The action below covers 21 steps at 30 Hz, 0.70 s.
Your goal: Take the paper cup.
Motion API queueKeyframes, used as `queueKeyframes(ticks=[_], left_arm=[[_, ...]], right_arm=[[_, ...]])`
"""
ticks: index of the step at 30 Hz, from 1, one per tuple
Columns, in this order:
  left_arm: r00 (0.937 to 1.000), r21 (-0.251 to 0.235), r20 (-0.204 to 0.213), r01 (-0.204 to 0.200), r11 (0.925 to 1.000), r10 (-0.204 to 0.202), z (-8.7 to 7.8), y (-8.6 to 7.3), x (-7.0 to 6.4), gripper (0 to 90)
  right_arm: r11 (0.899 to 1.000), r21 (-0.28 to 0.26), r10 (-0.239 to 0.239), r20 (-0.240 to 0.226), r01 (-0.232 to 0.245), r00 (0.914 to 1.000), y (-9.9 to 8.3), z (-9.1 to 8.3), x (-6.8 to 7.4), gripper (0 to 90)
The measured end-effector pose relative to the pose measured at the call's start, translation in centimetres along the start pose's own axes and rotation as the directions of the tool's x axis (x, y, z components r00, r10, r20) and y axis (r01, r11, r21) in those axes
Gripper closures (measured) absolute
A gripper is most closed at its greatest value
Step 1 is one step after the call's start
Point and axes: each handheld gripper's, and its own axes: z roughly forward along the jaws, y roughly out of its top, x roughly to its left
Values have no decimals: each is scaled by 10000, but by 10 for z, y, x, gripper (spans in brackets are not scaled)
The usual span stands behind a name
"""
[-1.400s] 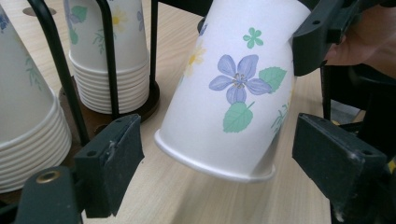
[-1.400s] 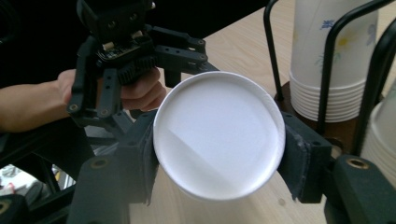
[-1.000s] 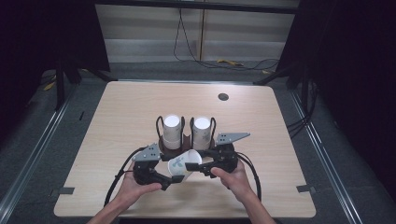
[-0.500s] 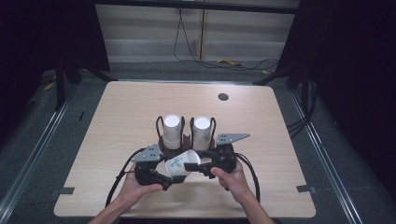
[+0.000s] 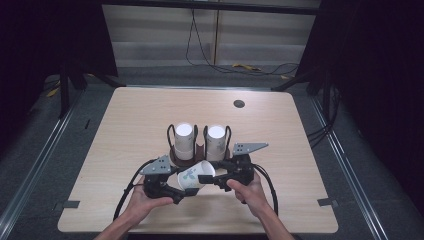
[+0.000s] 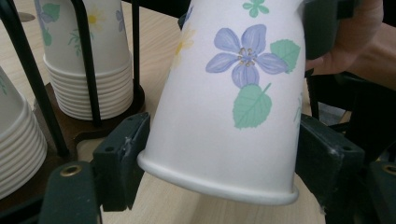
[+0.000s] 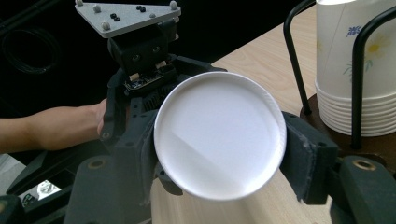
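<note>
High view shows a single paper cup [image 5: 196, 175] held on its side between both grippers, just in front of the cup holder [image 5: 199, 152] near the middle of the worktop [image 5: 125, 120]. It is free of the stacks, so I judge the pulling-off done and the setting down left. The left gripper [image 6: 217, 154] clamps the rim end, the right gripper [image 7: 219, 144] the base end, both closed on the cup. White paper, printed with purple flowers and green leaves. Two stacks of cups [image 5: 184, 140] remain.
</note>
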Motion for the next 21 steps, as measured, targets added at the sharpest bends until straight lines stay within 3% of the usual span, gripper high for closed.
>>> queueKeyframes(ticks=[5,14,17,21], left_arm=[[10000,-34,6,-44,10000,44,-1,0,-1,262],[10000,-8,33,92,10000,-92,-3,0,0,263],[9999,15,-2,173,9998,-173,-5,1,4,263],[9990,124,-274,356,9993,-352,-10,1,8,262]], right_arm=[[9998,92,-180,53,180,9998,0,1,1,340],[9994,204,-296,442,287,9986,0,2,2,213],[9990,271,-379,511,366,9980,1,2,1,214],[9983,367,-476,652,453,9967,4,0,0,196]])
